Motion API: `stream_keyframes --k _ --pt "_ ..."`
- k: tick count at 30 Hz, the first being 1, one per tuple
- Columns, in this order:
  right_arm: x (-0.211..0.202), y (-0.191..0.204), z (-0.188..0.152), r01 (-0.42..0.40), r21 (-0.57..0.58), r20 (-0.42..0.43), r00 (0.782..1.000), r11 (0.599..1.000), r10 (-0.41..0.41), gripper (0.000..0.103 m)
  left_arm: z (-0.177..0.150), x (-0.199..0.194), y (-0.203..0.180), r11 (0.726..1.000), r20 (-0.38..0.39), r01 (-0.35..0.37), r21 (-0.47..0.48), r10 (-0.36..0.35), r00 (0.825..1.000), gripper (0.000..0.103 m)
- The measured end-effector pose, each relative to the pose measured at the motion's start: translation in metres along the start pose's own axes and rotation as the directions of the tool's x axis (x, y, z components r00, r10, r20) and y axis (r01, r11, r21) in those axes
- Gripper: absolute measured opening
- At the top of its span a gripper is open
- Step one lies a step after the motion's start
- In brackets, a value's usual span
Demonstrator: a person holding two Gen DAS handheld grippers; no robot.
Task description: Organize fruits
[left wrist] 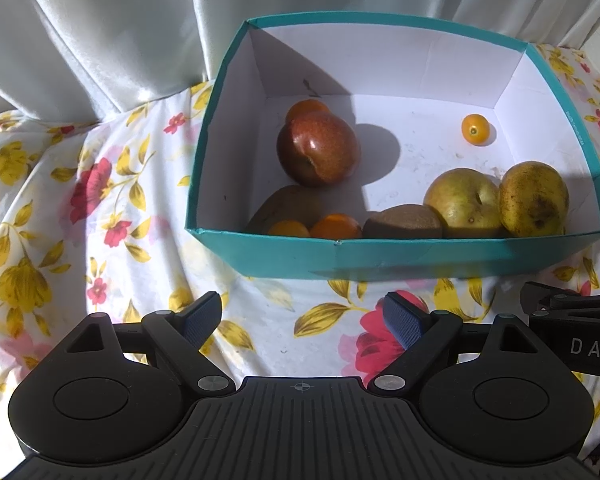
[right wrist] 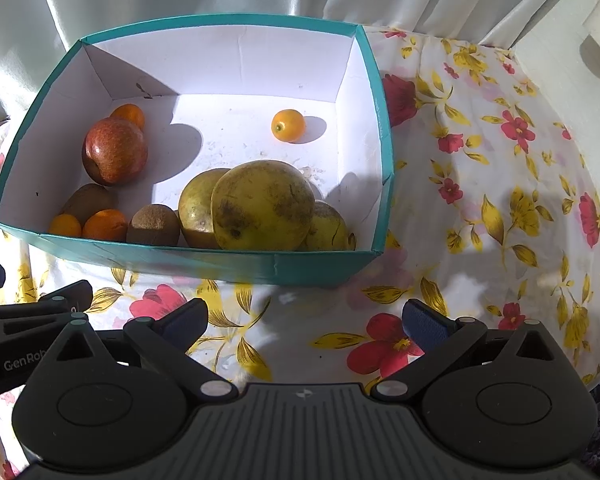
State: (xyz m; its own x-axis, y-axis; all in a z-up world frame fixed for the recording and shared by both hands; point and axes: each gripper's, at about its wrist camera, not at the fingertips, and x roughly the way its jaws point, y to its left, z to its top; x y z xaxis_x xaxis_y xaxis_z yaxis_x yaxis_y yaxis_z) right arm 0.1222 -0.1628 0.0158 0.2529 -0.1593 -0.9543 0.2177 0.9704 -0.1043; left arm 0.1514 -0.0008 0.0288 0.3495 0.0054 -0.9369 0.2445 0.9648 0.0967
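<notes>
A teal box [left wrist: 380, 254] [right wrist: 180, 258] with white inside stands on a floral cloth. It holds a red apple [left wrist: 318, 148] [right wrist: 115, 150], yellow-green pears [left wrist: 534, 198] [right wrist: 262, 204], kiwis [left wrist: 404, 222] [right wrist: 153, 225], small oranges [left wrist: 336, 226] [right wrist: 106, 225] and a small orange fruit [left wrist: 475, 129] [right wrist: 288, 125] alone at the back. My left gripper [left wrist: 304, 320] is open and empty in front of the box. My right gripper [right wrist: 304, 322] is open and empty, also in front of the box.
The floral cloth [left wrist: 80, 208] [right wrist: 500, 200] covers the surface around the box. A pale curtain [left wrist: 120, 20] hangs behind. A white ledge [right wrist: 572, 60] stands at the far right. The right gripper's body [left wrist: 576, 328] sits close beside my left one.
</notes>
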Motion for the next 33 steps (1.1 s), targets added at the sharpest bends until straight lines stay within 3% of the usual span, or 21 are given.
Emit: stream_keyframes --k 33 --pt "0.0037 0.0013 0.0024 -0.001 -0.012 0.007 1.0 1.0 0.001 0.103 -0.0005 0.001 -0.0009 0.999 0.018 -0.03 0.022 0.03 0.999 0.092"
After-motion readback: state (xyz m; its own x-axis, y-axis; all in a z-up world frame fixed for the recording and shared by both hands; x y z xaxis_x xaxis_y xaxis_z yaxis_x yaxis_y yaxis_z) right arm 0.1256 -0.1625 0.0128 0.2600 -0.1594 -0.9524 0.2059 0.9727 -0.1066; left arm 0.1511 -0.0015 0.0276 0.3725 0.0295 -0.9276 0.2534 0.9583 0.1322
